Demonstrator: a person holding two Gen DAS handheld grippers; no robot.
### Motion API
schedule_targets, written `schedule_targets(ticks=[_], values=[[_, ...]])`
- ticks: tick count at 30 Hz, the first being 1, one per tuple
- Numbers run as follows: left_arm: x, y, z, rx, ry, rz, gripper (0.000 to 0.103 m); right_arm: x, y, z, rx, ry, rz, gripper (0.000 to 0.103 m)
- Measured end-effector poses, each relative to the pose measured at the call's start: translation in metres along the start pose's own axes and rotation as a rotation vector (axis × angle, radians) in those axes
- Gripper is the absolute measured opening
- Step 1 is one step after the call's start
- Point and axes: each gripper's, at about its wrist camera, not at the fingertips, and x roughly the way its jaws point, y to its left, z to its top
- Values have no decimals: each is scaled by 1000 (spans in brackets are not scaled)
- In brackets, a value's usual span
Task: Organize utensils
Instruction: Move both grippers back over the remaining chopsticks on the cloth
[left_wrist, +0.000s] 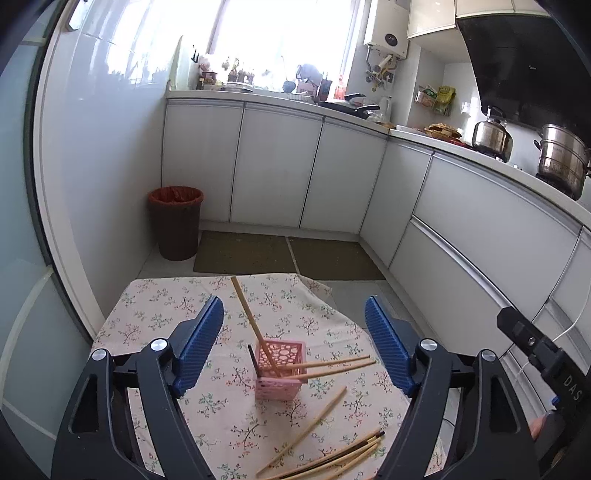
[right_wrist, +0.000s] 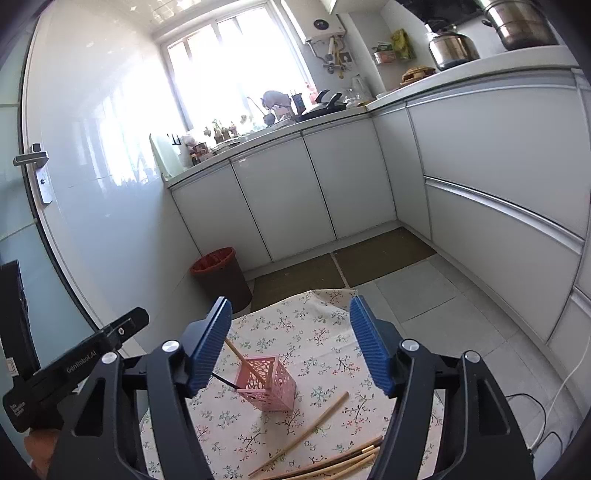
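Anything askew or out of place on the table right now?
Yes. Loose chopsticks lie scattered on the floral tablecloth beside the pink holder, one single chopstick lying apart. Those already in the holder lean out at wild angles.

Sunlit window (left_wrist: 280, 33), white cabinets (left_wrist: 277, 166)

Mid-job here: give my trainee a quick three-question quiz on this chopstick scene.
1. True or false: the pink holder lies tipped over on the floral cloth.
2. Multiple choice: the loose chopsticks lie (A) in the bin, (B) on the cloth nearer the cameras than the holder, (C) on the counter.
3. Fill in: the left gripper and right gripper are both ____ and hold nothing.

Key: 1 false, it stands upright with chopsticks in it; 2 B; 3 open.
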Motion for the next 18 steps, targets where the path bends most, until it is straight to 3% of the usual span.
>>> schedule_targets(ticks=[2, 5, 10, 14, 18], values=[[0, -2, -10, 14, 20, 3, 88, -9, -10, -7, 39, -9, -16, 86], [1, -7, -27, 50, 54, 3, 96, -19, -29, -20, 104, -3, -46, 96], [26, -21, -61, 182, 224, -15, 96, -18, -75, -53, 240, 122, -179, 96], [67, -41, -100, 288, 455, -48, 96, -11, -120, -83, 446, 271, -256, 96], [113, -59, -133, 337, 571, -25, 96, -1, -150, -106, 579, 383, -290, 96]])
